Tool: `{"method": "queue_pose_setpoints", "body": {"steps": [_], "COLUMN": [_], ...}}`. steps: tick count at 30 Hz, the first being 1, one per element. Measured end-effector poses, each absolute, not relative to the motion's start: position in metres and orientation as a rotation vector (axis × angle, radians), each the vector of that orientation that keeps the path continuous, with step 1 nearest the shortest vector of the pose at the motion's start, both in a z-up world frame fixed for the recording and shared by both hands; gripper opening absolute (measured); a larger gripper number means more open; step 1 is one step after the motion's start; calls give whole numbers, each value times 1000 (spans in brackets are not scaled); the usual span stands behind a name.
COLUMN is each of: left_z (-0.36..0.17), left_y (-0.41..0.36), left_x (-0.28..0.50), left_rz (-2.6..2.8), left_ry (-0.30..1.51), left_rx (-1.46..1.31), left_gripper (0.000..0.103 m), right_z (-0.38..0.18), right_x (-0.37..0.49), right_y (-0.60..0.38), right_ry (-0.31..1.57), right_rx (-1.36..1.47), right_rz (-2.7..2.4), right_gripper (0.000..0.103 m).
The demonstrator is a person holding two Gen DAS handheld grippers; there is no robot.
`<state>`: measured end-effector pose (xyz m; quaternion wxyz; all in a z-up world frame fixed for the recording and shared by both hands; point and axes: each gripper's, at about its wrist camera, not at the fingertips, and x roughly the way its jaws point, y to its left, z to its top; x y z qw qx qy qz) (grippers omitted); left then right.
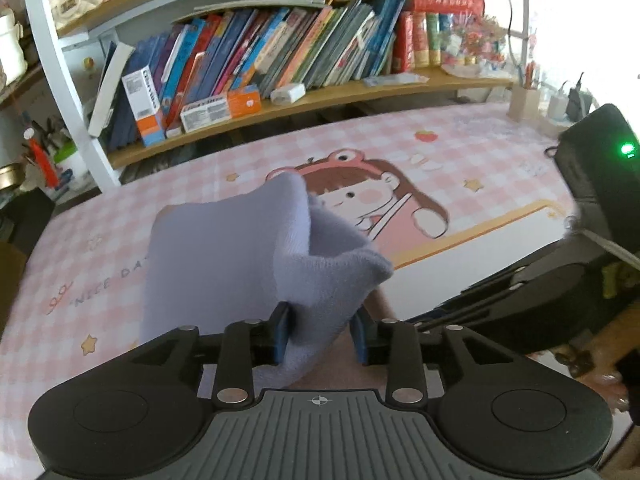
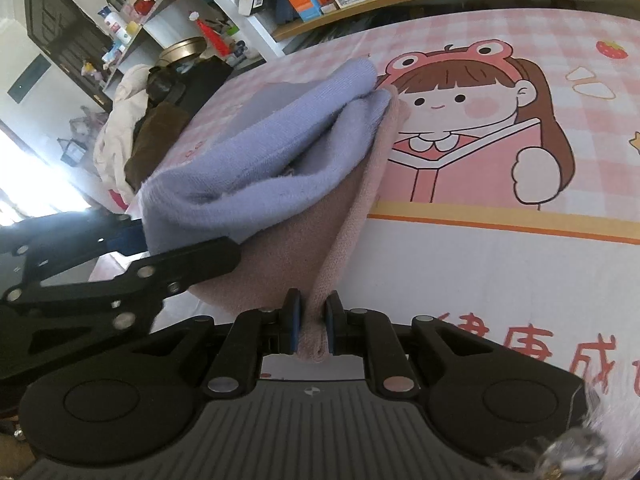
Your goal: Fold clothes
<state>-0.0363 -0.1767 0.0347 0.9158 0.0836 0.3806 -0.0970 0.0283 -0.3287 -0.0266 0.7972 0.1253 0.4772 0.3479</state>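
Books (image 1: 280,52) crowd the shelf behind a desk (image 1: 500,152) covered in pink checks and a cartoon girl. Seen from the left wrist, the left tool (image 1: 320,334) stands spread, a lavender cloth (image 1: 240,248) draped loosely between its fingers and bunched above the desk. From the right wrist, the right tool (image 2: 311,328) pinches a folded edge of pink cloth (image 2: 288,260); the lavender cloth (image 2: 272,152) lies rumpled on top.

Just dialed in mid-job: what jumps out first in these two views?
A lavender-blue cloth folded over a dusty-pink one, lifted off the pink checked table mat with its cartoon girl. The right gripper pinches the pink edge; the lavender cloth lies between the left gripper jaws.
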Motion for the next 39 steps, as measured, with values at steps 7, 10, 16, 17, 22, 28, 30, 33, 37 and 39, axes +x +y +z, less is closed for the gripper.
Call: {"method": "queue_pose_setpoints", "body": {"steps": [7, 10, 16, 17, 22, 28, 30, 33, 37, 39], "left_z": [63, 77, 55, 49, 6, -1, 6, 19, 32, 36], "left_y": [-155, -134, -110, -110, -131, -137, -129, -106, -72, -60], "left_x": [-44, -46, -21, -18, -17, -23, -27, -39, -50, -52], "left_rz": [-240, -241, -131, -149, -274, -325, -327, -293, -209, -182], "left_ry": [676, 573, 650, 674, 815, 812, 796, 739, 685, 670], "left_rx": [30, -99, -133, -128, -57, 18, -2, -46, -105, -115], "left_gripper": [33, 33, 29, 29, 28, 29, 32, 32, 32, 32], "right_z": [-10, -1, 14, 16, 28, 39, 41, 45, 44, 43], "right_x": [28, 30, 24, 22, 15, 9, 8, 8, 12, 13], "right_y": [-365, -375, -381, -382, -378, -353, -344, -332, -322, -316], "right_ry": [988, 961, 917, 911, 885, 869, 865, 856, 865, 875], "right_rx": [339, 361, 361, 360, 357, 338, 326, 312, 313, 314], "right_rz": [673, 631, 574, 565, 537, 562, 573, 565, 542, 542], "right_gripper": [20, 20, 20, 20, 20, 28, 31, 31, 32, 43]}}
